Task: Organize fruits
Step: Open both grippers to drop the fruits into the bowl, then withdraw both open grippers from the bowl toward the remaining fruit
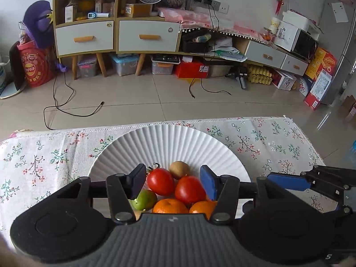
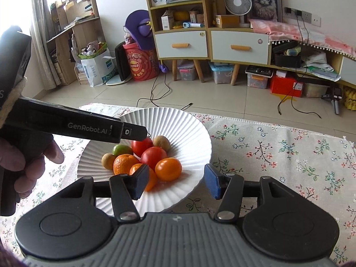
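Note:
A white ribbed plate [image 1: 169, 142] [image 2: 178, 122] on the floral tablecloth holds two red tomatoes [image 1: 160, 181] [image 2: 153, 156], oranges [image 1: 170, 206] [image 2: 168, 169], a green fruit [image 1: 145, 199] [image 2: 121, 149] and brown kiwis [image 1: 179, 169] [image 2: 161, 143]. My left gripper [image 1: 174, 183] is open, its fingers either side of the tomatoes, just above the pile. My right gripper [image 2: 176, 181] is open and empty over the plate's near right rim, beside an orange. The left gripper also shows in the right wrist view [image 2: 124, 131], the right one in the left wrist view [image 1: 289, 181].
The floral tablecloth [image 1: 278, 138] [image 2: 289, 155] covers the table; its far edge drops to a tiled floor with cables. Cabinets, storage boxes and a fan stand along the far wall.

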